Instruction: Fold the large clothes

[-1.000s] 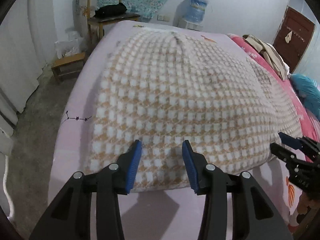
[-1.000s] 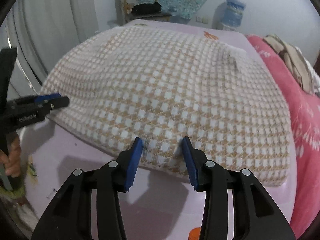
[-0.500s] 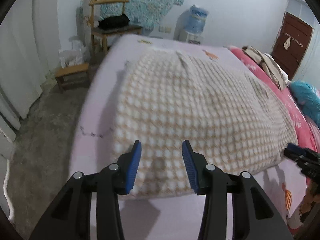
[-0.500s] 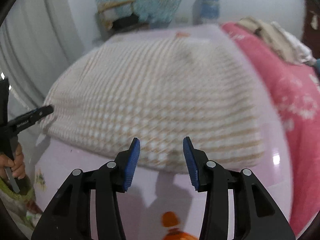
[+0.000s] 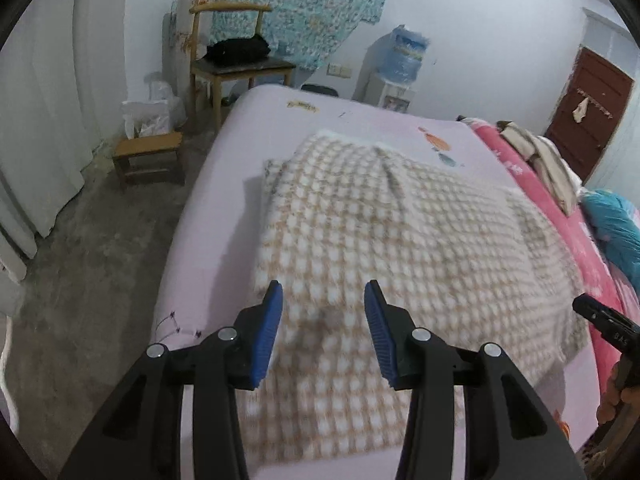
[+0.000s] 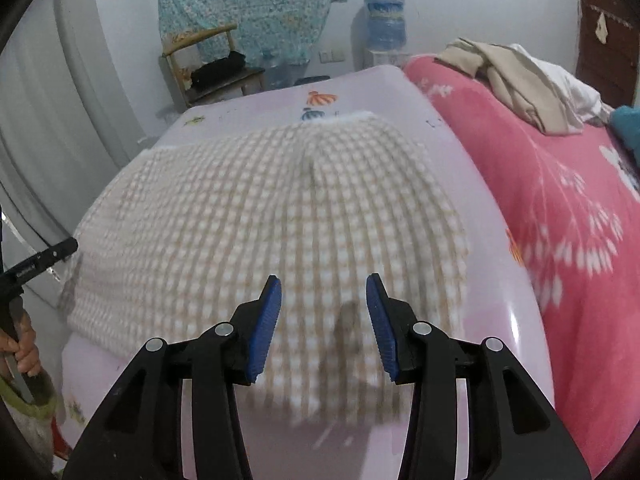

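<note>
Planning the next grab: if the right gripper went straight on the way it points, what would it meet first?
Most likely the beige-and-white checked fleece garment on the lilac bed sheet, near its front edge; the open right gripper has nothing between its jaws.

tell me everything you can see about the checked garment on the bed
The garment is a large, fuzzy knit in a tan and white check with a whitish trim along its far edge. It lies spread flat on the lilac sheet, already folded into a rough rectangle, with an extra layer showing at its far left corner. A seam runs down its middle from the far edge. Its near edge is blurred. Both grippers hover above that edge with jaws apart, gripping nothing. A pink blanket lies beside it, apart.
</note>
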Demonstrator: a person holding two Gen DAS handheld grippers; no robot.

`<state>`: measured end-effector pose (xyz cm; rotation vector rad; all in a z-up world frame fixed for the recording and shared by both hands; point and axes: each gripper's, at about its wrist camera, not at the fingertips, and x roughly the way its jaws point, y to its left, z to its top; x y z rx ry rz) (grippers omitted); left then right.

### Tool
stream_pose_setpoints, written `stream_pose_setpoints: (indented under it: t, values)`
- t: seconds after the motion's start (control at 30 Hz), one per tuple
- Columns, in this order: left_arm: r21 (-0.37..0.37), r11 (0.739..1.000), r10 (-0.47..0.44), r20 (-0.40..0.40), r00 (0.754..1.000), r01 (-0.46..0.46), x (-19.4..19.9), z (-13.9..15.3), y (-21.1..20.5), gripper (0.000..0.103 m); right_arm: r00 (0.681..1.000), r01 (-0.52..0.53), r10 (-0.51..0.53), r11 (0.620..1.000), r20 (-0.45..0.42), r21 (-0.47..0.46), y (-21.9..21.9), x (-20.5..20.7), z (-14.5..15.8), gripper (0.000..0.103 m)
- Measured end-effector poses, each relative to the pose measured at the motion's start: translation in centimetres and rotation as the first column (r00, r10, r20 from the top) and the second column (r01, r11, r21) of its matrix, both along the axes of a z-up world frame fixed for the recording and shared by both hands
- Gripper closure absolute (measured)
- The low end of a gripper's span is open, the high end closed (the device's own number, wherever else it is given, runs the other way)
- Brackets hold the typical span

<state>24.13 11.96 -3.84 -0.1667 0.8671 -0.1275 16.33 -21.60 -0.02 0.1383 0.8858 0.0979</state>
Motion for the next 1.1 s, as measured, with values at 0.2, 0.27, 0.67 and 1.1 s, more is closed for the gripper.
stream_pose_setpoints:
  t: [0.2, 0.27, 0.67, 1.1]
  values:
    - [-0.049, 0.998, 0.035, -0.052, 0.998, -0.037, 1.6, -0.9, 1.1, 0.061, 0.994, -0.009, 0.012, 1.000, -0.107, 0.028, -0.4, 2.2, -1.8, 0.062]
    - [-0.057, 0.998, 0.029, -0.017, 0.999, -0.030, 1.6, 0.0, 1.0, 0.061, 0.997, -0.022, 0.024, 0.999, -0.075, 0.027, -0.4, 2.9, -0.4, 0.061]
    - [-0.049, 0.998, -0.028, -0.037, 0.999, 0.026, 6.7, -0.5, -1.5, 0.061, 0.993, -0.068, 0.070, 0.997, -0.099, 0.031, -0.3, 9.7, -1.8, 0.054]
    - [-0.075, 0.997, 0.018, -0.085, 0.996, -0.025, 14.3, -1.3, -2.0, 0.061, 0.995, -0.017, 0.024, 0.998, -0.098, 0.066, -1.1, 16.1, -1.8, 0.046]
